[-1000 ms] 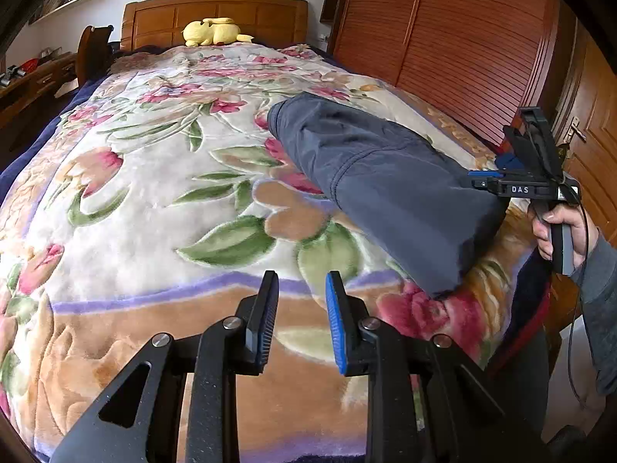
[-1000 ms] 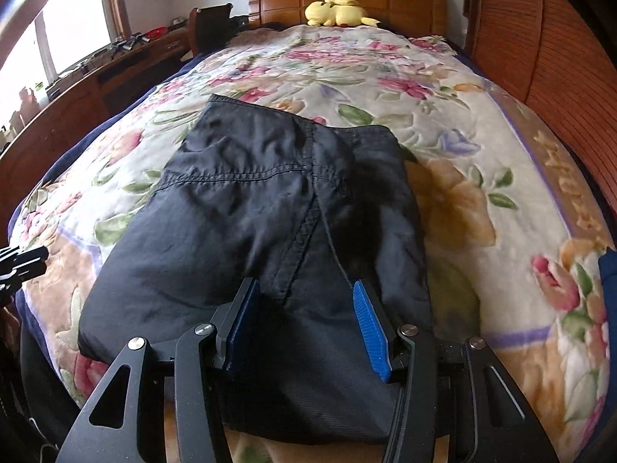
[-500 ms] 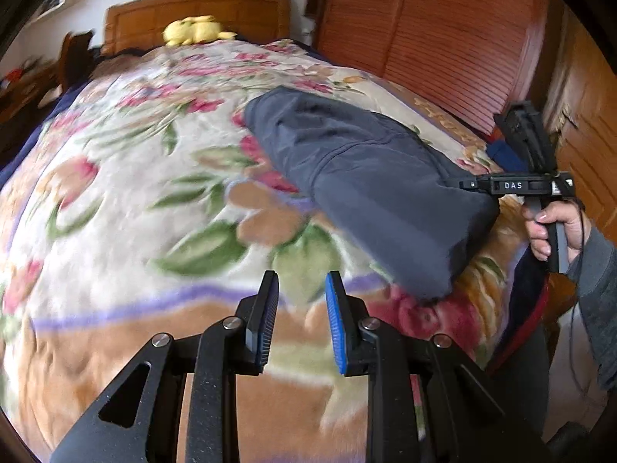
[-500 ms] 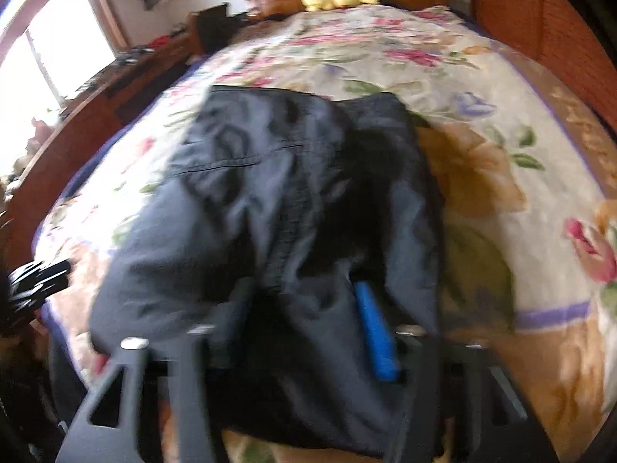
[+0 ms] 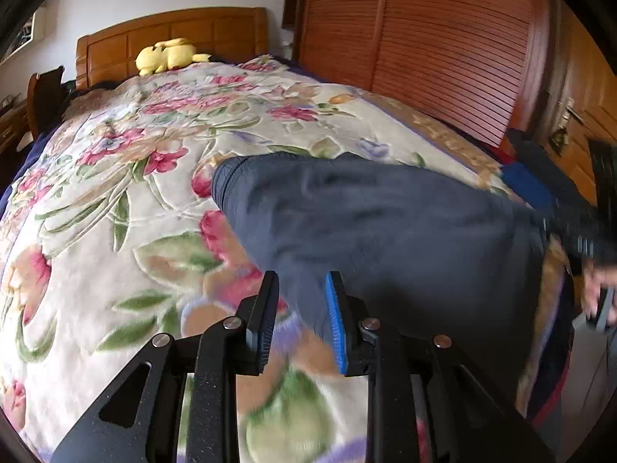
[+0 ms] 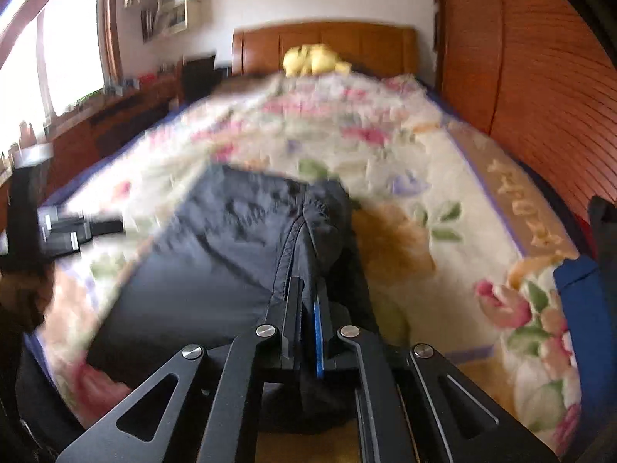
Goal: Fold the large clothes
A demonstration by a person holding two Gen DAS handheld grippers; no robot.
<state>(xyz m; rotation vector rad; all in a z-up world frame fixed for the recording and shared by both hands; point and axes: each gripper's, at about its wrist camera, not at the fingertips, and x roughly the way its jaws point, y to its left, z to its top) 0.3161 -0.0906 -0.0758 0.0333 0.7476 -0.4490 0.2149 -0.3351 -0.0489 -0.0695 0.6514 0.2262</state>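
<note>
The dark navy fabric garment (image 6: pixel 231 262), looks like trousers, is laid out on the floral plush blanket (image 5: pixel 96 231) near the foot of the bed. The right gripper (image 6: pixel 306 308) is pinched shut on a raised seam ridge at the near edge. The left gripper (image 5: pixel 300 316) is held just at the garment's near corner, jaws apart, nothing between them. For a decent fold, the corner probably should be grabbed by the left one too before anything gets lifted, and both edges carried over together so the cloth isn't dragged or bunched.
</note>
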